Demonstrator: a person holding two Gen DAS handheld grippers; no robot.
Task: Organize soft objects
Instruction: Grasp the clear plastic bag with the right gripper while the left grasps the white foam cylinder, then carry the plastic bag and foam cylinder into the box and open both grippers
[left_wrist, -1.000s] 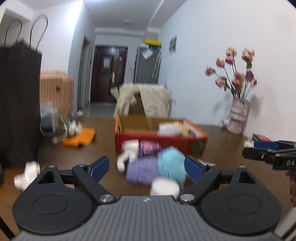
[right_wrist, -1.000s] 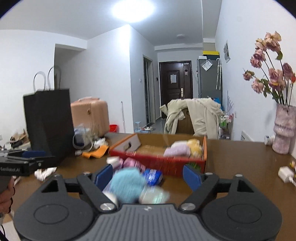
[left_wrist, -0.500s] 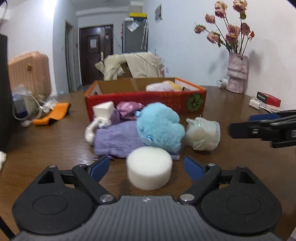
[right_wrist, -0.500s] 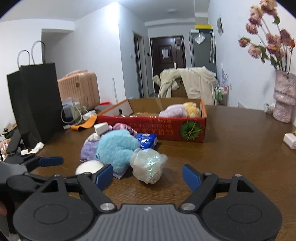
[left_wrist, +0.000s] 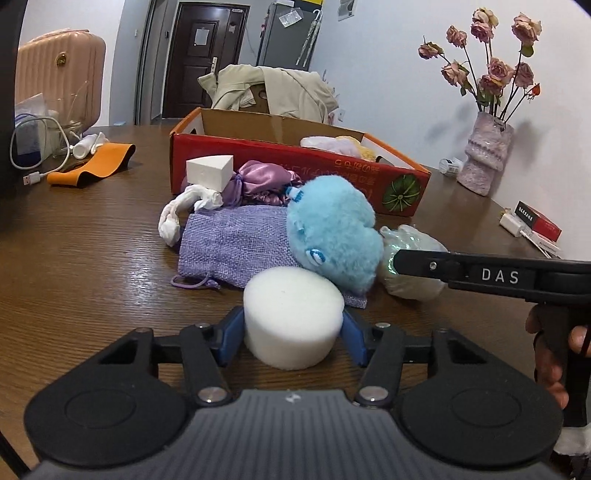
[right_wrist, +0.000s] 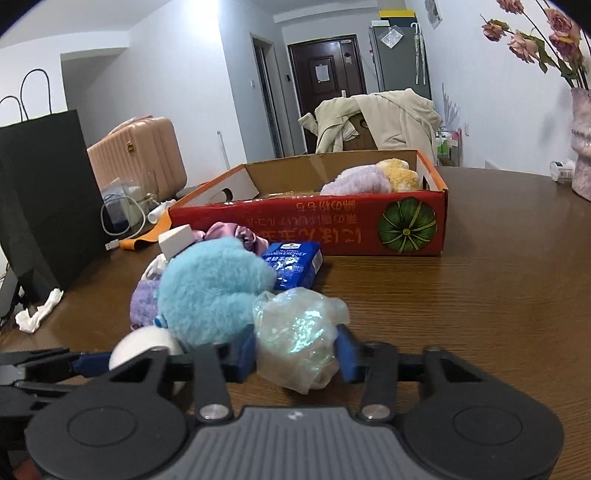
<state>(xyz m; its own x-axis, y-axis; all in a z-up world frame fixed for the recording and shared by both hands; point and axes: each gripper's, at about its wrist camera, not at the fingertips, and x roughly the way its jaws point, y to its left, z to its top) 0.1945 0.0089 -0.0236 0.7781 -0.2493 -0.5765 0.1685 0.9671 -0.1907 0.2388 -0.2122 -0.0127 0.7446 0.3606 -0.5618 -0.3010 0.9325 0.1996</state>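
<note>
The left gripper (left_wrist: 293, 332) is held low over the wooden table (left_wrist: 85, 266), angled downward, its 2 blue pads on either side of a white round foam sponge (left_wrist: 292, 317) that sits on the tabletop. Its jaws are closing, and the pads already touch the sponge's sides. The right gripper (right_wrist: 295, 354) has the same low, downward tilt just to the right, its jaws also closing around a crumpled iridescent plastic bundle (right_wrist: 299, 339), with the blue pads pressing both flanks. In the left wrist view the right gripper's black finger crosses in front of that bundle, and a person's hand (left_wrist: 550, 354) wraps its handle at the frame's right edge.

Both items lie at the near edge of a small pile: a fluffy light blue plush toy (left_wrist: 332, 236) resting on a purple woven drawstring pouch (left_wrist: 232, 243), a purple satin scrunchie (left_wrist: 262, 182), a white wedge sponge (left_wrist: 208, 171) and a blue tissue packet (right_wrist: 293, 264). Behind the pile stands a red cardboard box (right_wrist: 332, 229) with a lilac and a yellow soft item in its right end.
</note>
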